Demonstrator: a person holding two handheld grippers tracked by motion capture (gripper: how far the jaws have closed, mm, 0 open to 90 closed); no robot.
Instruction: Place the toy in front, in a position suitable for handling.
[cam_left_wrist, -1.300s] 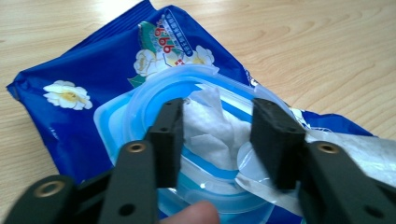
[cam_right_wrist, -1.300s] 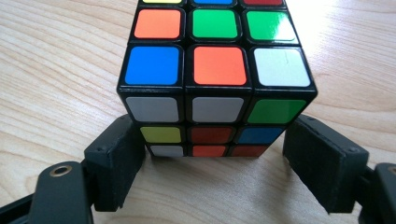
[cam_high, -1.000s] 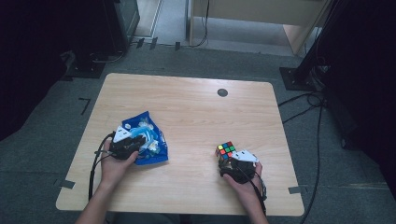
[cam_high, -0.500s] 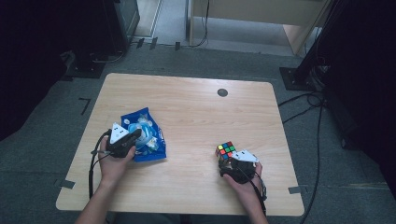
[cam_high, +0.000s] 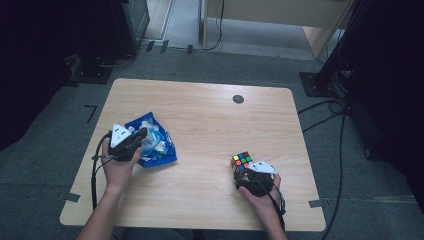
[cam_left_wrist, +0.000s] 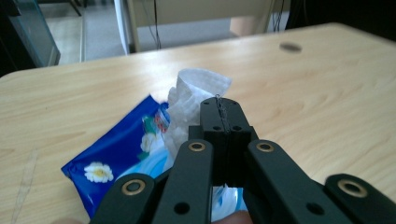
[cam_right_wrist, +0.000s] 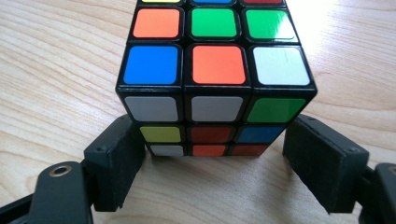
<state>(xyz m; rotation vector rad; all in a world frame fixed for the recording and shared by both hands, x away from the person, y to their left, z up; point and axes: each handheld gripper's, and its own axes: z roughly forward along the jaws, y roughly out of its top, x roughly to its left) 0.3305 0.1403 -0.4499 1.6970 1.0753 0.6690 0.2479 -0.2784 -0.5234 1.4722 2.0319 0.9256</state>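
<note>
Our left gripper (cam_left_wrist: 219, 126) has its fingers pinched together on a white tissue (cam_left_wrist: 198, 91) above the blue tissue pack (cam_high: 156, 145); our right gripper (cam_right_wrist: 212, 154) fingers stand wide, flanking the Rubik's cube (cam_right_wrist: 212, 74) on the bench (cam_high: 210, 130).

Left forearm enters from the lower left of the high view; the left hand (cam_high: 118, 167) holds the left gripper (cam_high: 141, 135) angled toward the upper right, jaws pressed together. Right forearm enters from the bottom right; the right hand (cam_high: 260, 196) holds the right gripper (cam_high: 240, 167) pointing up-left, jaws spread wide and low in the right gripper view.
</note>
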